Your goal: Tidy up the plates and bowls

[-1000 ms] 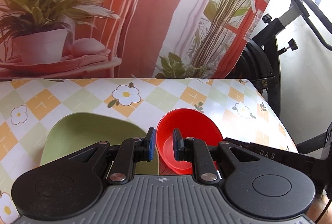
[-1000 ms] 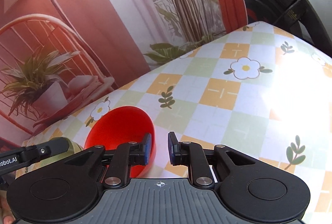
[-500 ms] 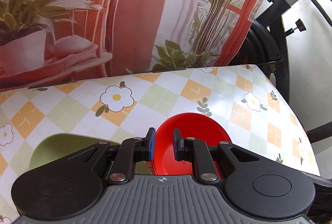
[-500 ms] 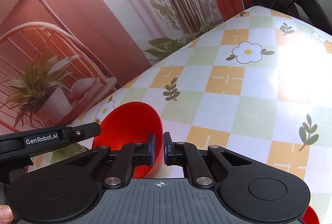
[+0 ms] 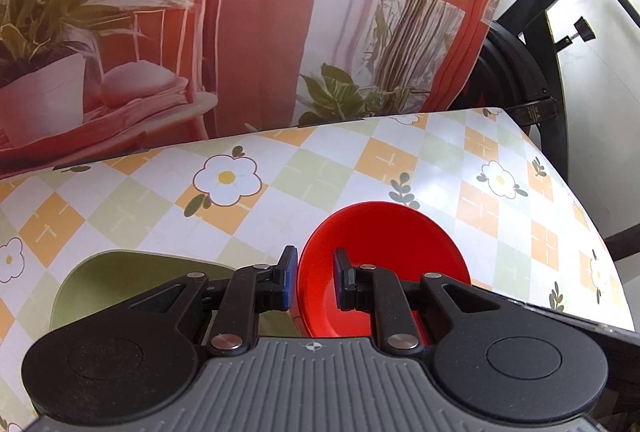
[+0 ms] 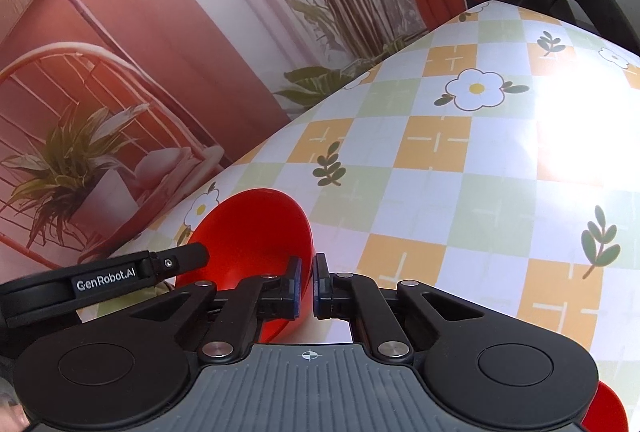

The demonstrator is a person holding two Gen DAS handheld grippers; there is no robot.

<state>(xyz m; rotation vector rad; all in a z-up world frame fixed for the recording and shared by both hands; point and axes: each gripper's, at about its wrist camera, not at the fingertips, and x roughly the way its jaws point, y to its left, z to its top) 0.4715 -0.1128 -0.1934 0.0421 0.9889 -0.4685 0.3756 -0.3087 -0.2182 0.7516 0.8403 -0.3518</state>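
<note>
A red bowl (image 5: pixel 384 252) hangs tilted just above the flowered table, its hollow towards me. My left gripper (image 5: pixel 316 272) is shut on the bowl's left wall, one finger outside and one inside. In the right wrist view the same red bowl (image 6: pixel 248 232) has its right rim pinched by my right gripper (image 6: pixel 307 278), which is shut on it. The left gripper's finger (image 6: pixel 176 264) shows at the bowl's opposite rim. A green plate (image 5: pixel 132 280) lies flat on the table to the bowl's left, partly hidden by the left gripper.
The table (image 5: pixel 360 160) carries a checked cloth with flowers and ends at the right. A printed backdrop (image 5: pixel 260 32) rises behind it and a black exercise machine (image 5: pixel 532 80) stands past the far right corner. Another red dish (image 6: pixel 604 408) peeks in low on the right.
The right gripper's fingers have closed from open onto the bowl's right rim. The left gripper kept its hold and swung rightwards, so less of the green plate shows.
</note>
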